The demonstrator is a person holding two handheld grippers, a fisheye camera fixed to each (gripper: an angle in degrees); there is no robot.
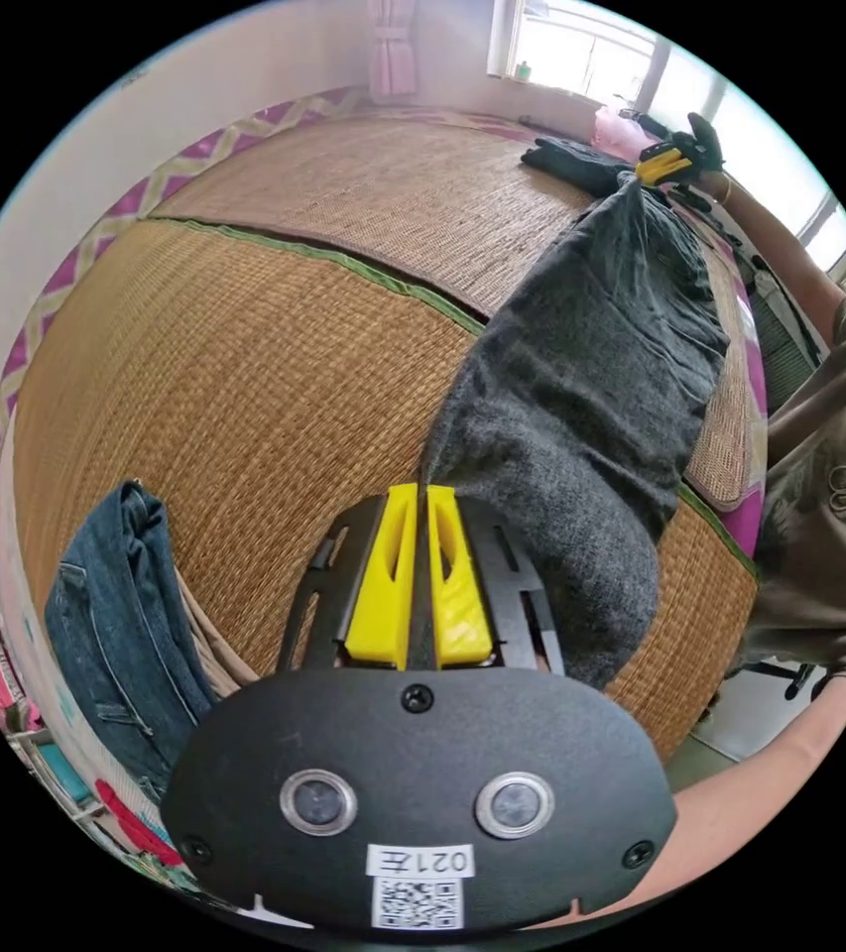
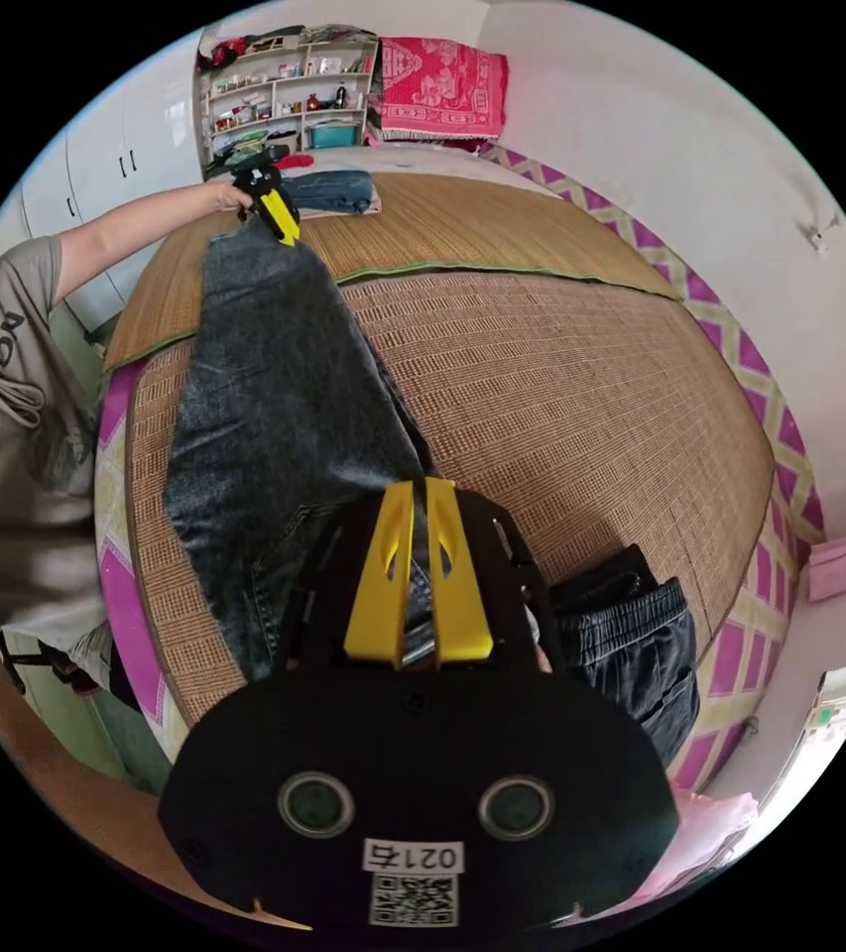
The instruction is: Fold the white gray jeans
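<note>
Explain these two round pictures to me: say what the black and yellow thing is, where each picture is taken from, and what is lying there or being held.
Each picture comes from a fisheye camera riding on a hand-held gripper, a black tool with two yellow jaws that a person carries, one in each hand. In the left gripper view, the left hand-held gripper has its jaws closed on one end of the gray jeans; the right hand-held gripper pinches the far end. The right gripper view looks back the other way along the same jeans. They hang stretched between the two tools over a woven mat. Folded blue jeans lie on the mat, and another dark garment lies near the right tool.
</note>
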